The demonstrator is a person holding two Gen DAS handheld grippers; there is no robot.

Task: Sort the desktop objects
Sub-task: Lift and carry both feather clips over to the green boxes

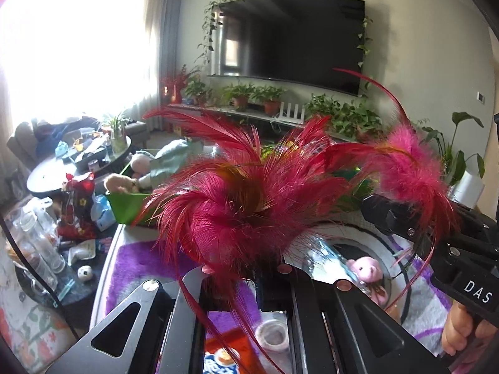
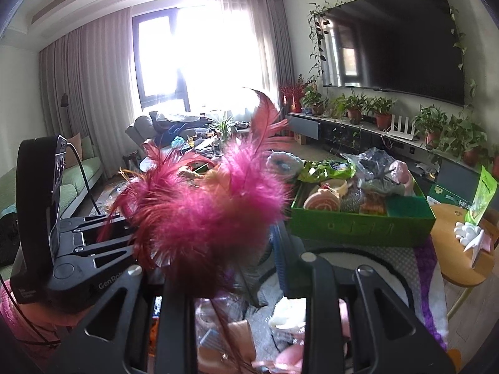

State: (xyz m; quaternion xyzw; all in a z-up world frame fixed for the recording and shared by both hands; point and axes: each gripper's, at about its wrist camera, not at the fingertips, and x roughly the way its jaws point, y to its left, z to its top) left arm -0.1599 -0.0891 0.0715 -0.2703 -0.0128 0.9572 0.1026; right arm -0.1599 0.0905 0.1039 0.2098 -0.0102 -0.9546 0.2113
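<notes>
The green box [image 2: 361, 224] blocks the way just beyond the feathers [image 2: 199, 212], heaped above its rim with soft toys. Right of the green box, a round wooden stool [image 2: 461, 249] carries 2 obstacles; open floor lies behind it.

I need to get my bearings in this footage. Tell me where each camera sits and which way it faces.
Left wrist: on the left gripper, looking past red feathers toward the TV; right gripper and fingers show.
Right wrist: on the right gripper, looking past feathers toward the window; left gripper shows.
Shared: feathers, green box, TV.
</notes>
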